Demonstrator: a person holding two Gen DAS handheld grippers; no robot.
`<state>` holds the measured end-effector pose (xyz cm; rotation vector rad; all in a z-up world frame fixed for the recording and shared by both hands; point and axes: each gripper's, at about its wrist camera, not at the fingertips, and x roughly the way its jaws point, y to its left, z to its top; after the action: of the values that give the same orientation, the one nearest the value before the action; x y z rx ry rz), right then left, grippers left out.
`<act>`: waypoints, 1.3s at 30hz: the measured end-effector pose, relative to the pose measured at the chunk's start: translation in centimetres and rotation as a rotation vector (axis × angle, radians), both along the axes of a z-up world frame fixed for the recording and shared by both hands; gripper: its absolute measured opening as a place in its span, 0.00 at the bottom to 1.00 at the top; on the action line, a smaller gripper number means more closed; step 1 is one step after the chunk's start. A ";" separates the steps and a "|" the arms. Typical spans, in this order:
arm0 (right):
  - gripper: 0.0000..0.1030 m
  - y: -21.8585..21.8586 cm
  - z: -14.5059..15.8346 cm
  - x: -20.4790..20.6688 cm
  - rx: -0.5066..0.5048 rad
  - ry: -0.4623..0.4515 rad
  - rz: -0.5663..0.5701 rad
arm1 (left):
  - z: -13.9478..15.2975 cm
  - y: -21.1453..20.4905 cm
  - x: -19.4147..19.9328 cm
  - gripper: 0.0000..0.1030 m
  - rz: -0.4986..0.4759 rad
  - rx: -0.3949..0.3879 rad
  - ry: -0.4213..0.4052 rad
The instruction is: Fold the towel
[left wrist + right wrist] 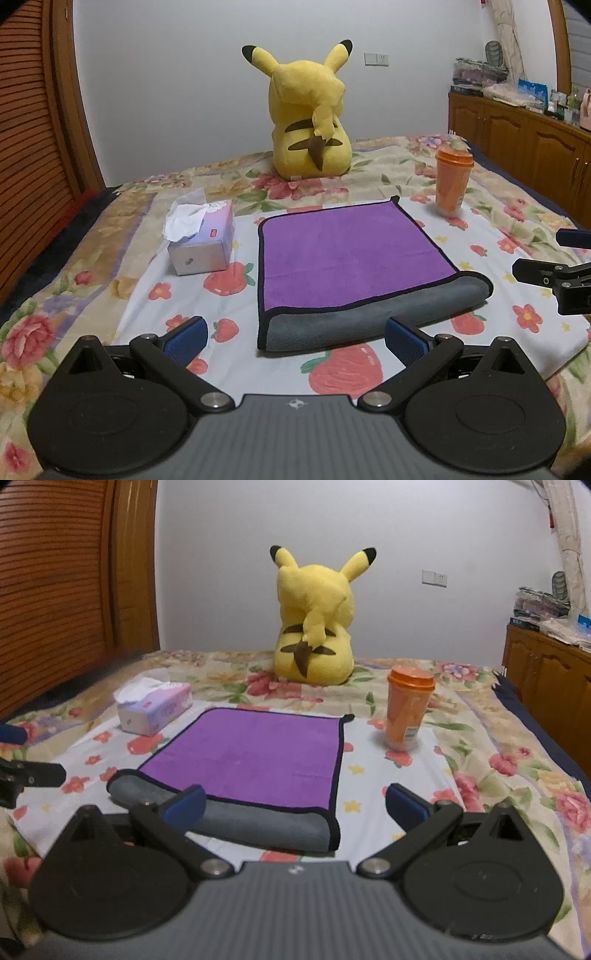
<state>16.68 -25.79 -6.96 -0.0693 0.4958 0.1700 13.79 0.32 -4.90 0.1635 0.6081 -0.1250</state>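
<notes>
— On the bed's strawberry sheet (480, 236) we see the purple towel (347, 254), its near edge folded up grey.
— Our left claw (295, 338) and right claw (295, 803) both gape wide, empty; tissue box (201, 245), orange cup (452, 181) and Pikachu plush (310, 114) surround it.

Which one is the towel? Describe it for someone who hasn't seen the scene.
On the floral bed, behind the yellow plush, lies a white strawberry-print cloth. The towel lies flat on it, between the tissue box and orange cup. Only it is purple, black-edged, with a grey near band.
</notes>
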 end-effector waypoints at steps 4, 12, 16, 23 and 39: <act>1.00 0.2 -0.5 1.0 -0.004 0.024 0.013 | -0.5 0.4 1.2 1.00 0.005 -0.014 0.014; 1.00 0.1 -1.3 2.9 0.007 0.057 0.028 | -1.3 1.0 3.6 1.00 0.006 -0.021 0.040; 1.00 0.0 -1.7 3.8 0.015 0.066 0.032 | -1.7 1.4 4.9 1.00 0.010 -0.019 0.046; 1.00 -0.1 -2.1 5.0 0.039 0.075 0.041 | -2.5 1.9 6.7 1.00 0.012 -0.018 0.070; 1.00 -0.5 -2.8 6.8 0.064 0.096 0.040 | -4.3 2.9 10.0 0.92 0.009 -0.045 0.148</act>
<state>23.50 -26.28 -9.79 -0.0086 0.5845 0.2294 23.75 3.26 -9.18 0.1087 0.7524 -0.1423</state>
